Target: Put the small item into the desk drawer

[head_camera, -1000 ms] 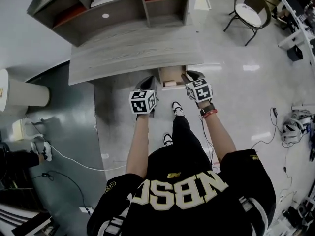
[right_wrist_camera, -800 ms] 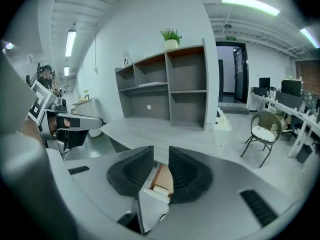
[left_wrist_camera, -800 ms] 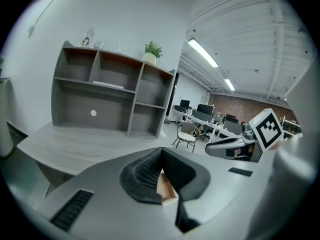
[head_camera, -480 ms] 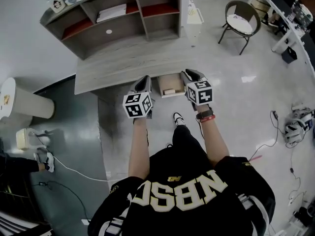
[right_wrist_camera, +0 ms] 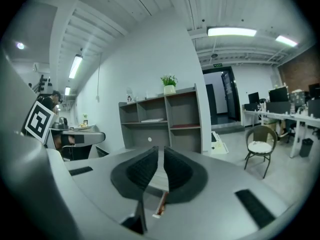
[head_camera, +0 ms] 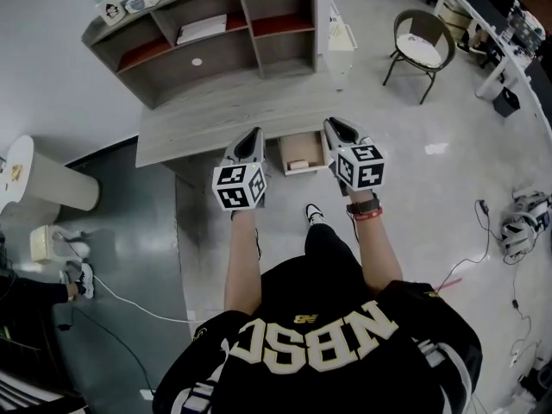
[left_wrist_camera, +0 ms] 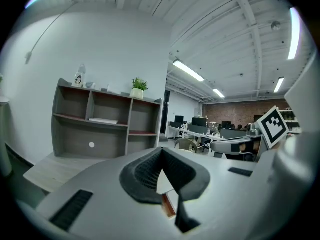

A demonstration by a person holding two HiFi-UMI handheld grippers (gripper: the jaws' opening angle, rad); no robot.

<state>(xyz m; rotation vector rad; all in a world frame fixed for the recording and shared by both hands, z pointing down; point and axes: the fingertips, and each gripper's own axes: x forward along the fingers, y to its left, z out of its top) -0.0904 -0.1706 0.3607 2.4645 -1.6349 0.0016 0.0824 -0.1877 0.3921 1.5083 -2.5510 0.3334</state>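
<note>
Two claws hang empty over the open drawer. The left claw [head_camera: 256, 133] has its tips pinched together. The right claw [head_camera: 330, 124] is down to a narrow slit, its jaws having just been closing w/ nothing btwn them.

The small item [head_camera: 298, 163] lies in the open drawer [head_camera: 302, 147], below and btwn the two claws, toward the drawer's near end. From how it lies, I'd judge the placing done.

It reads as a pale, flat little block, too small from up here to tell the material. My guess is light, stiff, not fragile and prob. smooth-sided. If it needs shifting, I'd pinch it across its short width, pads flat on the two long faces, and go in from above so the drawer walls stay clear.

The counter [head_camera: 216, 115] is pale grey wood-grain and runs ahead of both claws, its top bare. A grey shelf unit [head_camera: 259, 11] w/ red-lined cubbies stands at its far edge. Papers [head_camera: 205, 29] sit on one shelf and a potted plant [left_wrist_camera: 139, 86] on top.

Off beyond the right claw there's glossy pale floor [head_camera: 414, 162] and a round-seat chair [head_camera: 419, 43]. A plain white wall [head_camera: 43, 59] is out past the left claw.
</note>
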